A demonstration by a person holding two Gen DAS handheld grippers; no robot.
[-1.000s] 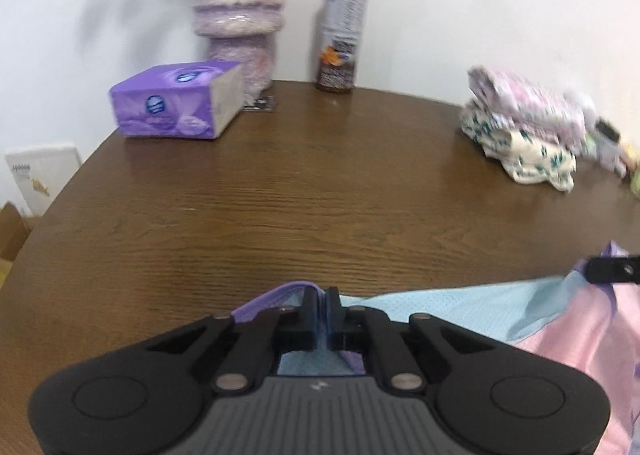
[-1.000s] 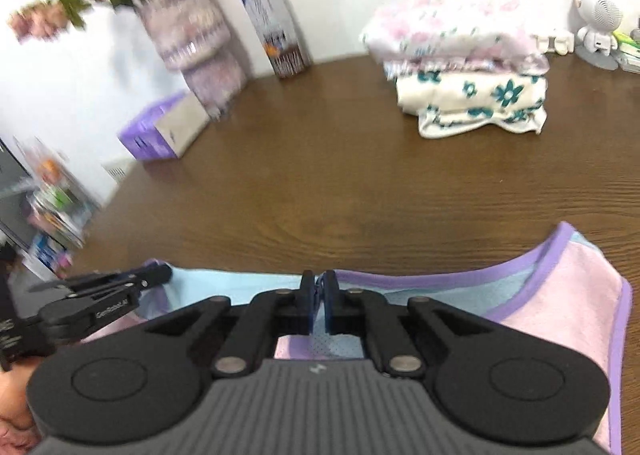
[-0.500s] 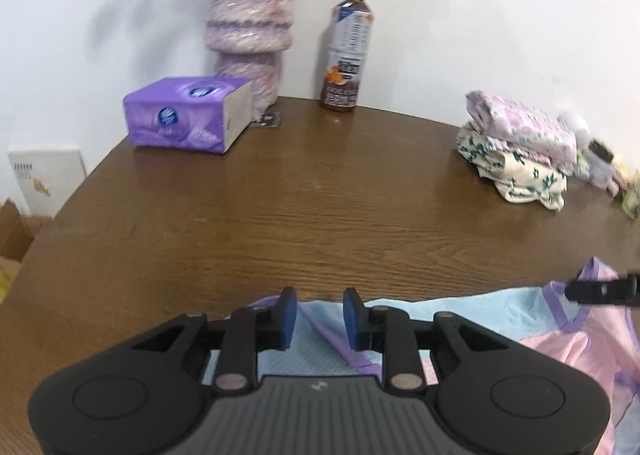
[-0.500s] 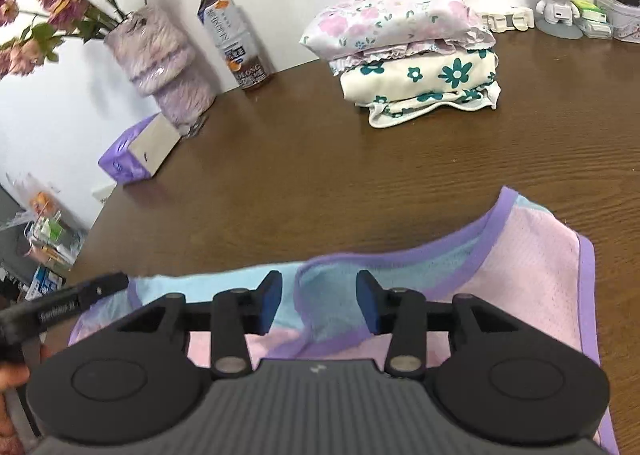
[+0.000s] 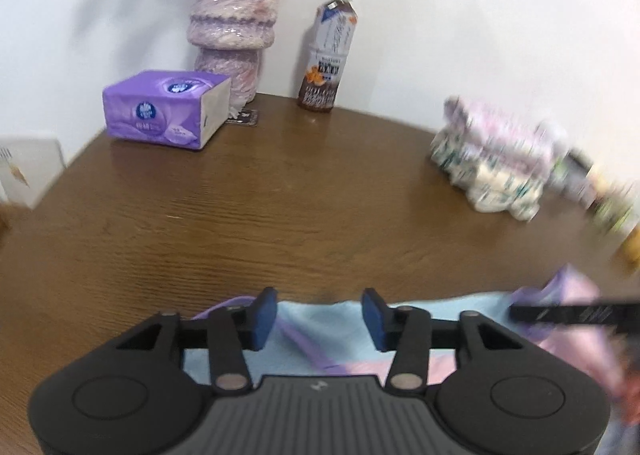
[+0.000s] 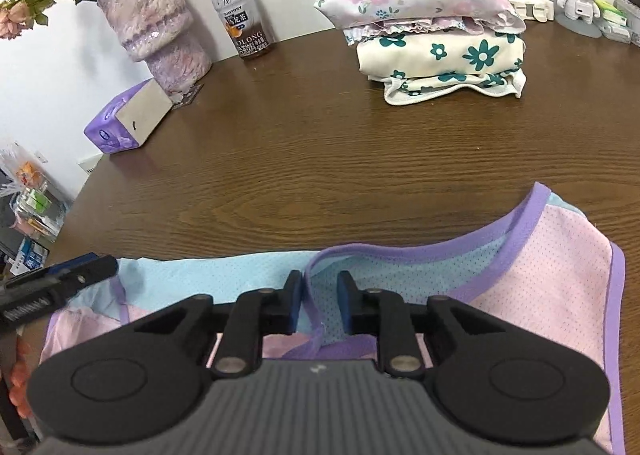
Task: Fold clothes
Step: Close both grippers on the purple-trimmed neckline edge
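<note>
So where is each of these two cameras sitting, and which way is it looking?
Left wrist view: sits on the left gripper, looking along its open jaws over the pastel garment to the tissue pack; the right gripper shows at right.
Right wrist view: sits on the right gripper, jaws apart around a purple hem, facing the folded stack; the left gripper's tip shows at left.
Shared: table, vase, bottle.

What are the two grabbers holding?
Nothing. The left gripper and right gripper are both open over the shirt.
</note>
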